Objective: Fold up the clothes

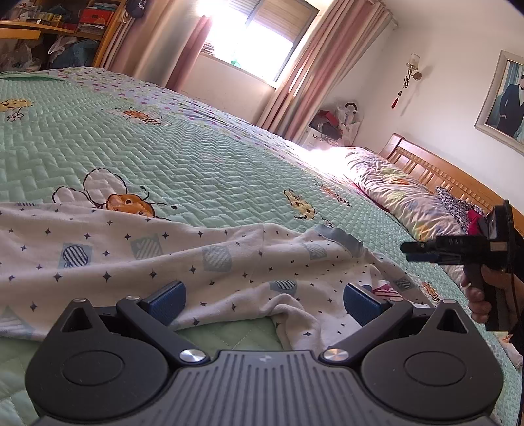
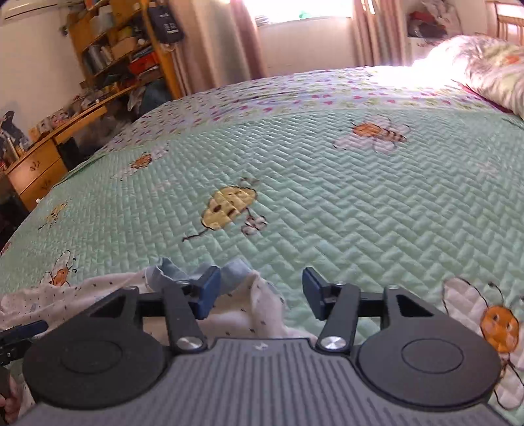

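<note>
1. Presently a white garment [image 1: 170,259] printed with small dark stars and blue striped patches is lying spread and rumpled across the near part of a bed covered by a green quilt [image 1: 183,157] with bee designs.
2. Left gripper [image 1: 263,303] is hovering low over the garment's near edge; its blue fingers [image 1: 168,300] are standing wide apart with cloth lying between them, and neither pad is pressing on it.
3. Right gripper [image 2: 258,293] is showing its fingers [image 2: 208,295] spread apart with nothing pinched; the garment's grey-blue collar edge [image 2: 173,273] is lying just behind and beside the left-hand finger, loose on the quilt.
4. In the left wrist view, the right gripper [image 1: 412,250] is appearing at the right edge, held by a hand [image 1: 476,295], above the garment's far end; whether it is touching the cloth cannot be told from that view.
5. A crumpled floral pillow [image 1: 399,190] is resting against the wooden headboard [image 1: 435,167] at the bed's far end, well apart from the garment.
6. Pink curtains [image 1: 294,82] are hanging beside a bright window [image 1: 258,29].
</note>
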Demonstrator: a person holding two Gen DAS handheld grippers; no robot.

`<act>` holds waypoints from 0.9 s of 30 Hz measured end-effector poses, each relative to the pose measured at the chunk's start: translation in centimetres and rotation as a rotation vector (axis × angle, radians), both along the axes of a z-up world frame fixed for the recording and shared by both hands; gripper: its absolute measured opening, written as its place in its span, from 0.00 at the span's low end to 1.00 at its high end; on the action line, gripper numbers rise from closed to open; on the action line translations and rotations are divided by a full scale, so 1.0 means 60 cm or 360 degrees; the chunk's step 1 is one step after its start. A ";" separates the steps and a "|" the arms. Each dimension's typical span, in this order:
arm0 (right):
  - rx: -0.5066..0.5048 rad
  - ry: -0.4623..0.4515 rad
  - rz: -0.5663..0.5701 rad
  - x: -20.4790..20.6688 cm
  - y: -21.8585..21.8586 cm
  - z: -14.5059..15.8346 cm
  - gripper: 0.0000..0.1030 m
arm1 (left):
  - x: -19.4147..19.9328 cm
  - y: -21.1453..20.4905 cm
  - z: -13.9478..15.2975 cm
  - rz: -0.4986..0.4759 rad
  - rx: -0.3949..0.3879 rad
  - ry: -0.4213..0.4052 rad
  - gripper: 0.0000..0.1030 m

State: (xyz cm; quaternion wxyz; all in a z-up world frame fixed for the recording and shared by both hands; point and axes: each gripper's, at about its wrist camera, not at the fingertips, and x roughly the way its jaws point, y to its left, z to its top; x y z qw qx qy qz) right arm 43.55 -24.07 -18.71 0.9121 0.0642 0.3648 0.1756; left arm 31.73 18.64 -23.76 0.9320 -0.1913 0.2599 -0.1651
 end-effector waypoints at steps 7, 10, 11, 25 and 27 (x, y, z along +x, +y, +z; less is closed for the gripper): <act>-0.0176 0.0127 -0.0010 -0.036 -0.015 -0.061 0.40 | 0.000 -0.001 0.000 0.0000 0.0006 -0.0001 0.99; 0.0059 0.0118 0.0030 -0.046 -0.048 -0.051 0.21 | 0.000 -0.001 0.000 -0.0001 0.0005 0.0002 0.99; 0.0157 0.0108 0.0036 -0.054 -0.063 -0.042 0.25 | 0.000 -0.001 0.000 -0.0001 0.0005 0.0003 0.99; 0.0034 0.0138 0.0045 -0.052 -0.062 -0.075 0.44 | 0.001 -0.005 -0.001 -0.0001 0.0029 0.0009 0.99; 0.0132 0.0155 0.0031 -0.051 -0.074 -0.073 0.30 | 0.001 -0.005 0.000 -0.0001 0.0029 0.0011 0.99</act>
